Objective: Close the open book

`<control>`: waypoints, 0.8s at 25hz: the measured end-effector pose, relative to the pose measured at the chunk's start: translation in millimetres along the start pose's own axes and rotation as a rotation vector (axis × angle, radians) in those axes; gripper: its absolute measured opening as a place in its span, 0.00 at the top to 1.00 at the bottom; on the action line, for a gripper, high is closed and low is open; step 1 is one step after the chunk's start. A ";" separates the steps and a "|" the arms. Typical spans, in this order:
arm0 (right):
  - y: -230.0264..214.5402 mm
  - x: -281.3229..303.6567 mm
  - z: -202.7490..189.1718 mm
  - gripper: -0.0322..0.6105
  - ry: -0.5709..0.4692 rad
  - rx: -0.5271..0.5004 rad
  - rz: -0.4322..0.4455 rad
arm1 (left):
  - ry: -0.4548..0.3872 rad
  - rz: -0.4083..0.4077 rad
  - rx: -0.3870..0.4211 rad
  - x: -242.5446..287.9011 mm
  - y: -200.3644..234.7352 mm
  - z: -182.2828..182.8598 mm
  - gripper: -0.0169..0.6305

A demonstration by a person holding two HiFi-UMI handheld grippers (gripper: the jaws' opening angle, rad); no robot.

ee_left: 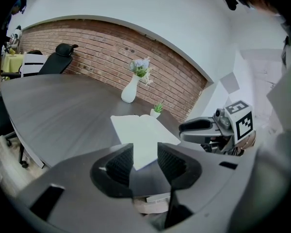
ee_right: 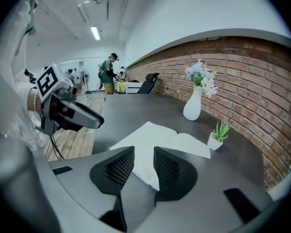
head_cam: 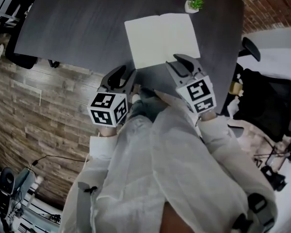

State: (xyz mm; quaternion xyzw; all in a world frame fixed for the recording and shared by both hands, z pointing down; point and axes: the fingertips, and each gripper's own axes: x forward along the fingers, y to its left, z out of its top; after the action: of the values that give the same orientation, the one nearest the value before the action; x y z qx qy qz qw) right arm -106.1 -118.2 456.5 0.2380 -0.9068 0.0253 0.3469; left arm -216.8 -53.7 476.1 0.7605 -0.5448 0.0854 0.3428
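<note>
We find the book (head_cam: 161, 40) lying open and flat, blank pages up, in the upper middle of the head view, on the dark bench (head_cam: 77, 28). A small potted plant (head_cam: 196, 4) stands just beyond its far edge, and a white vase (ee_left: 130, 89) stands further off by the brick wall. The spine runs away from us, so we judge that closing calls for one half to be lifted at its outer edge and swung over the other. That seems to be why both tools sit at the near edge, one to each side. The left tongs (head_cam: 120, 79) hang just off the lower left corner. The right tongs (head_cam: 183, 64) reach over the lower right corner. Both point slantwise down toward the pages. Each pair stands spread and pinches nothing. In each gripper view a near corner of the book shows in the gap between the jaws, but the pads do not press on it. Held spread like this, either pair could slip round a page edge. The bench around the book is bare enough for a half to fold over freely.
</note>
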 end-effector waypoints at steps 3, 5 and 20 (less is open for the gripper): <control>4.2 8.2 -8.9 0.79 0.045 -0.090 0.035 | 0.015 0.003 -0.015 5.0 0.2 -6.8 0.76; 8.3 15.0 -15.8 0.79 0.076 -0.144 0.066 | 0.025 0.003 -0.022 7.6 1.2 -10.2 0.76; 22.2 46.9 -65.3 0.76 0.249 -0.470 0.178 | 0.003 0.042 -0.069 11.1 6.9 -22.5 0.76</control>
State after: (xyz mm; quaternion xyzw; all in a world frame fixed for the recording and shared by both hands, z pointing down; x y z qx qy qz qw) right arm -106.1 -104.2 538.7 0.0655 -0.8557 -0.1260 0.4977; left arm -213.1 -49.7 501.5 0.7365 -0.5627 0.0746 0.3679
